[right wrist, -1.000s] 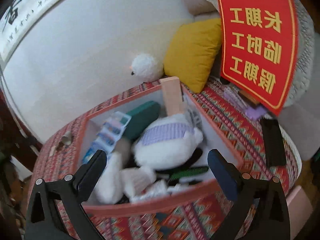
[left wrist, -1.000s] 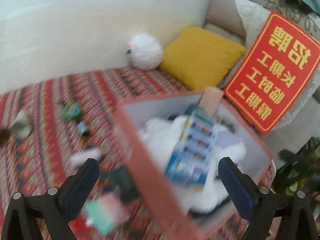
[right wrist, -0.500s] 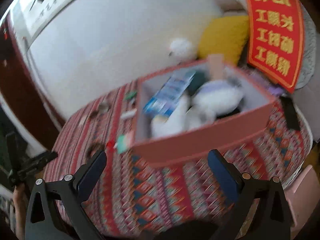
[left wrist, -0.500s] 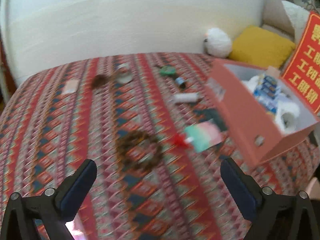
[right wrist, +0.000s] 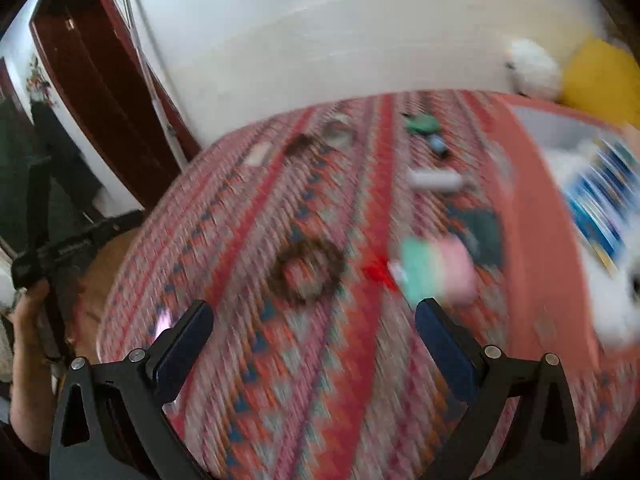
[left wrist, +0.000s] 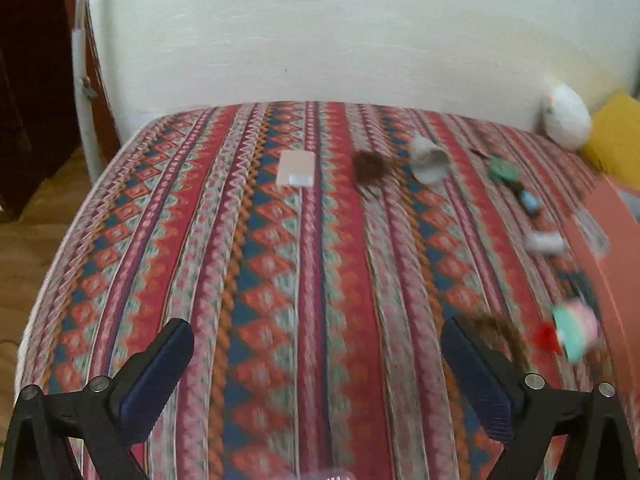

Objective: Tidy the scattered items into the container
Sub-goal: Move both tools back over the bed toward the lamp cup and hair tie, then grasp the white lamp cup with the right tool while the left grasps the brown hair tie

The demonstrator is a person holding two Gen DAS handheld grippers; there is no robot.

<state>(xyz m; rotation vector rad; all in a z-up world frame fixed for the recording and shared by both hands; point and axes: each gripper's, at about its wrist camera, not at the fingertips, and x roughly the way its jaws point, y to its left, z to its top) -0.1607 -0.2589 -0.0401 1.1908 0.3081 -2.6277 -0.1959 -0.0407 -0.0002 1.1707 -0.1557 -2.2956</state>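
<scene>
a bed [left wrist: 304, 280] covered in a red, blue and green patterned cloth fills both views, with a white wall [left wrist: 320, 40] behind it. an open salmon-pink box [right wrist: 544, 216], the container, stands on the bed's right side; in the right wrist view it holds white soft toys [right wrist: 612, 304] and a blue-and-white packet [right wrist: 600, 200], all blurred. a yellow cushion [right wrist: 600, 76] and a round white plush [right wrist: 534, 66] lie at the far right against the wall. the scattered items rest on the cloth outside the box: a brown ring-shaped hair tie [right wrist: 308, 272] near the middle; a green-and-pink packet [right wrist: 436, 272] with a red piece [right wrist: 378, 272] beside it, just left of the box wall; a dark green item [right wrist: 486, 232] next to the box; a white tube [right wrist: 434, 180]; a small blue-capped thing [left wrist: 530, 202]; a green round item [left wrist: 502, 170]; a grey cup-like object [left wrist: 430, 158]; a brown tuft [left wrist: 372, 166]; and a pale flat card [left wrist: 296, 168] farthest left. the left hand-held gripper [left wrist: 316, 360] hovers over the near part of the bed, fingers spread wide with nothing between them. the right hand-held gripper [right wrist: 314, 340] hangs above the cloth near the hair tie, likewise released and empty. a person's hand [right wrist: 28, 320] shows at the left edge of the right wrist view, gripping a black handle [right wrist: 52, 252].
</scene>
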